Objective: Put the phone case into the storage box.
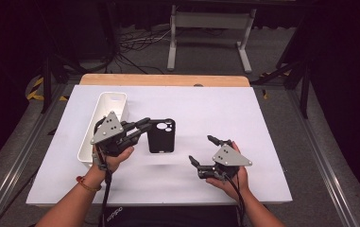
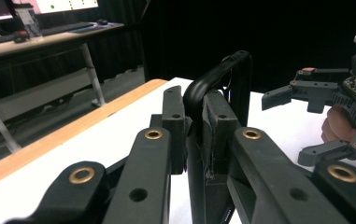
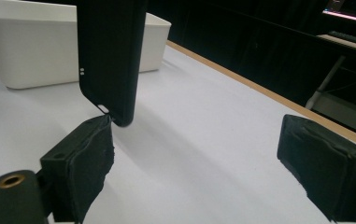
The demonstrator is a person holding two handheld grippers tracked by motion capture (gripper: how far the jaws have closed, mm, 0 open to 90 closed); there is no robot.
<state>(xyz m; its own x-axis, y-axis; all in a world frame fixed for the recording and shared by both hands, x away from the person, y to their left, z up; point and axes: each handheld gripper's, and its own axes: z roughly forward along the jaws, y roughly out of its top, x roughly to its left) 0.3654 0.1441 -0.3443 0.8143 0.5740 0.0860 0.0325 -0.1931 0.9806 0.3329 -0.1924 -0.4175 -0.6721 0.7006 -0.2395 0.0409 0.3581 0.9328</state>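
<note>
At the centre of the high view, a black phone case hangs just above the white table, held by its upper left edge. The camera cut-out, with three round holes, sits at its top right. In the left gripper view the case's rounded corner rises between the two black jaws, which are clamped tight on its rim. The left gripper comes in from the lower left of the high view, a grey plate on top and a hand beneath it.

The right gripper sits lower right of centre, near the case but apart from it. Its jaws stand wide open and hold nothing. In the right gripper view the case fills the upper left, its bottom corner appearing just above the left pad, while the right pad stands well apart at the lower right; whether the left pad touches the case cannot be told.

To the left of the case lies a long white bin, near the table's left edge.

As a judgement: the case is lifted and the right gripper has let go or not yet gripped; setting the case somewhere, perhaps into the bin, seems still to come.

No brand or writing on the case can be read. Faint lettering at the bottom edge of the high view is too small to make out.
</note>
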